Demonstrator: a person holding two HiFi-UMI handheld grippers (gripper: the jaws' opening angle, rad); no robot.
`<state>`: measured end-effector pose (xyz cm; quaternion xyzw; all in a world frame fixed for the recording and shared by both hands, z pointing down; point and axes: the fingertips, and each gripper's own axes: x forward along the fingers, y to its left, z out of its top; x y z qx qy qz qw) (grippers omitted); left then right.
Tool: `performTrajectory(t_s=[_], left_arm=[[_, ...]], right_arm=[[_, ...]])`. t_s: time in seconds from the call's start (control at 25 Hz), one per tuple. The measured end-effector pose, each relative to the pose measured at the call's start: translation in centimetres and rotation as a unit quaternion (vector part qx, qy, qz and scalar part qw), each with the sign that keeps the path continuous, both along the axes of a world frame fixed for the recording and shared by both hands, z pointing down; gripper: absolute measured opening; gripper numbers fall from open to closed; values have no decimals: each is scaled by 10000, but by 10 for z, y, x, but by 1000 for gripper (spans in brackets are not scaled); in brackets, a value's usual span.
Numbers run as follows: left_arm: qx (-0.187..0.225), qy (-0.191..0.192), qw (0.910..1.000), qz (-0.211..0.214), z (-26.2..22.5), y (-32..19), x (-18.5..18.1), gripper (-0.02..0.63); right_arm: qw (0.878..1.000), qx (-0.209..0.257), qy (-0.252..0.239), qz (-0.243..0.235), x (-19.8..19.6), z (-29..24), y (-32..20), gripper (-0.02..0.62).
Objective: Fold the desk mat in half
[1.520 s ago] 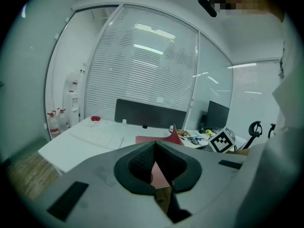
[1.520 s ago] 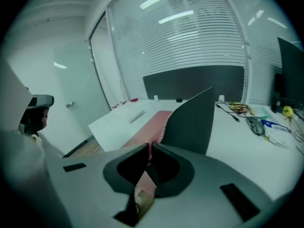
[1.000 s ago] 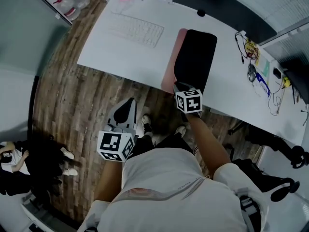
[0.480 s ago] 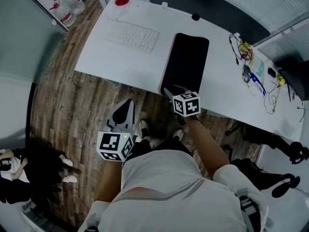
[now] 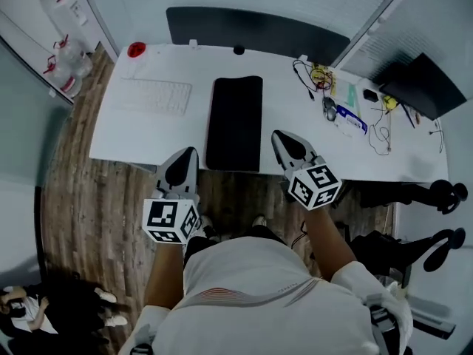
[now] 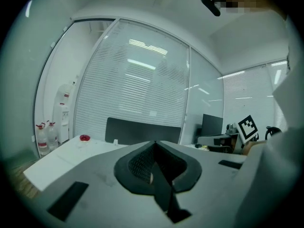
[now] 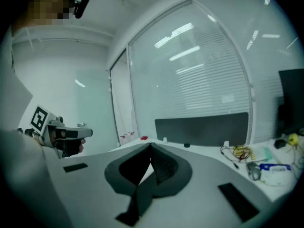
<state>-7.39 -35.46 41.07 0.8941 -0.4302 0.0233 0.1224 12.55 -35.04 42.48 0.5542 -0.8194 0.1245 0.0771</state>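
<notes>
One desk mat (image 5: pixel 235 123), one keyboard (image 5: pixel 155 97), two closed hand-held grippers (image 5: pixel 191 152) (image 5: pixel 278 134)

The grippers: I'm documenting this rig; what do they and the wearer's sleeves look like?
The left gripper and right gripper are pale grey with dark textured jaws, each carrying a white cube with black square markers. The right jaws just closed, empty. The person wears a white short-sleeved shirt.

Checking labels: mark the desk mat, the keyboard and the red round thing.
desk mat (image 5: pixel 235 123), head view, middle of its black top.
keyboard (image 5: pixel 157 97), head view, middle of the keys.
red round thing (image 5: pixel 136 49), head view, its centre.
</notes>
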Motion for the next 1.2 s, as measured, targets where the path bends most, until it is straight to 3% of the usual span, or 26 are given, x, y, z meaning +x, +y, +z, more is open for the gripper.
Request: performTrajectory(t_s=[0.28,0.52,0.8,1.2], left_arm=[[547,32,9975,435,-52,1,57,12],[786,7,9945,697,-75,12,89,12],[769,40,9938,802,-77,22,108,12],[682,32,9945,794,-73,29,108,12]], right_arm=[[9919,940,45,858,79,-81,41,51],[9821,1161,179,1475,128,-102,69,51],[9820,1133,95,1505,139,-98,81,51],[9843,1150,55,1341,130,-96,81,51]])
